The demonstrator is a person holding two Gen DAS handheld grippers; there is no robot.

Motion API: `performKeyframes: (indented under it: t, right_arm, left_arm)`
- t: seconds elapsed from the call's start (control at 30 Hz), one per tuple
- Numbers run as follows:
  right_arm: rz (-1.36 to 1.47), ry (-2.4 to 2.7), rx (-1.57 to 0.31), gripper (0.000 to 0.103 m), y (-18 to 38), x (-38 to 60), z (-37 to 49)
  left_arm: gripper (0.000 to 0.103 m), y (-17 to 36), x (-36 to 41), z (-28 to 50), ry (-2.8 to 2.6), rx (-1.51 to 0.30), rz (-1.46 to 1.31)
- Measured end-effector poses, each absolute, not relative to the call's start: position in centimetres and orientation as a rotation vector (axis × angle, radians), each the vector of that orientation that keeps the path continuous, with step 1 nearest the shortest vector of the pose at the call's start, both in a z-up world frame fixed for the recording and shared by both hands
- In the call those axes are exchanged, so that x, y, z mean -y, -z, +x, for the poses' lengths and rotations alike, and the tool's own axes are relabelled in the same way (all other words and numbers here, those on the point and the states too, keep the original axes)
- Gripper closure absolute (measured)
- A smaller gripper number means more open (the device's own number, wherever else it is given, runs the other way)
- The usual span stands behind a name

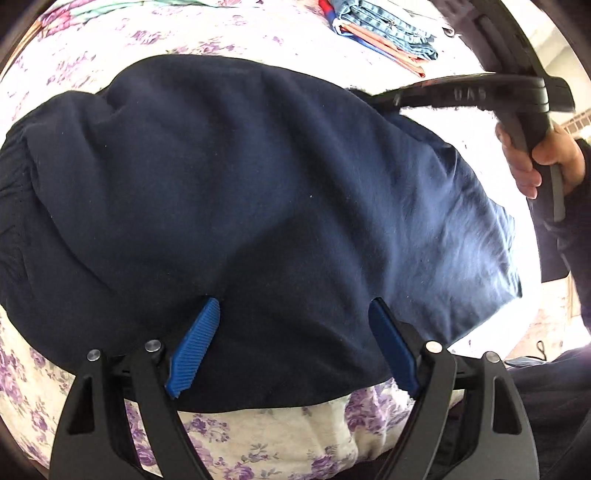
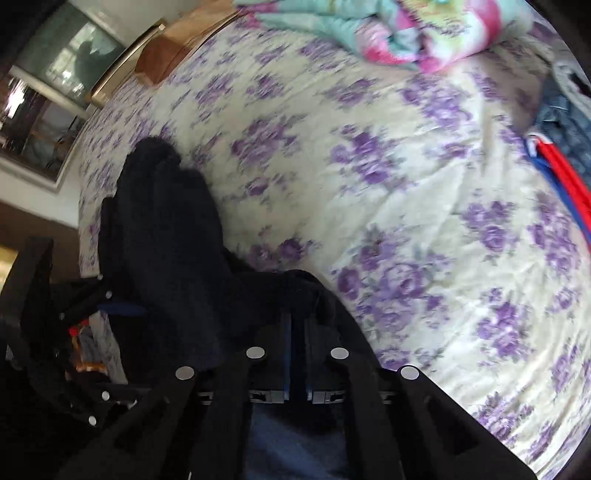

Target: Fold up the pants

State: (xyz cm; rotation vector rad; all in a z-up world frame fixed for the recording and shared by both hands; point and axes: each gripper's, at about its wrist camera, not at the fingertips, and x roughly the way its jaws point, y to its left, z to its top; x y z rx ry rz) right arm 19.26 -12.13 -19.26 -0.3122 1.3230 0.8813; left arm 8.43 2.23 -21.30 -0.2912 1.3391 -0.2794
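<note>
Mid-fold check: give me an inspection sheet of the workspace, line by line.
Surface: bed sheet with purple flowers, wrinkled.
Job's things: navy pants bunched on the sheet, folded over.
Clutter: folded jeans pile at the far edge; pastel blanket heaped beyond.
Grippers: left tool open, fingers spread over the pants' near edge; right tool shut on dark pants fabric.
Cables: nothing seen.
Surroundings: wooden bed frame, window.
</note>
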Motion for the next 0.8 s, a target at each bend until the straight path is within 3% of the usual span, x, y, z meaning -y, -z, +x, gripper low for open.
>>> performKeyframes:
  t: [0.1,0.27,0.33,0.4,0.43,0.47,0.5,0.57,0.63,0.8]
  right_arm:
    - [-0.142,-0.784,-1.303,0.101,18.1,14.2,21.7]
    - [-0.261,-0.724,-1.371,0.101,24.6,11.8,22.0]
    - [-0.238,-0.741,-1.364,0.1,24.5,12.0,22.2]
    - [-0.192,-0.741,-1.398,0.095,23.7,12.9,22.6]
    - [-0.162,-0.729,-1.402,0.085,22.8,13.8,23.2]
    - [-0.139,-0.707,-1.374,0.081,21.3,15.0,23.6]
    - [-0.12,-0.692,-1.328,0.081,19.4,16.1,23.8]
    - [-0.094,-0.686,-1.239,0.081,15.6,18.5,23.0]
    - [-0.119,-0.666,-1.187,0.08,13.2,20.7,20.8]
    - [-0.11,-0.662,-1.255,0.08,15.1,23.5,13.0]
  left_arm:
    - [0.024,20.9,-3.4,9.1,0.283,-1.332,-0.312]
    - [0.024,20.8,-4.0,8.8,0.295,-1.331,-0.312]
    - [0.024,20.7,-4.8,8.7,0.303,-1.333,-0.316]
    - [0.024,20.7,-5.1,8.8,0.31,-1.337,-0.32]
    - [0.024,20.7,-5.0,8.9,0.311,-1.344,-0.32]
    - [0.024,20.6,-4.7,9.1,0.312,-1.354,-0.321]
    - [0.025,20.4,-4.8,9.3,0.311,-1.364,-0.321]
    - [0.037,19.5,-5.1,9.8,0.299,-1.374,-0.297]
    - [0.039,17.7,-5.2,10.5,0.32,-1.345,-0.297]
    - [0.039,12.6,-2.7,15.4,0.433,-1.224,-0.258]
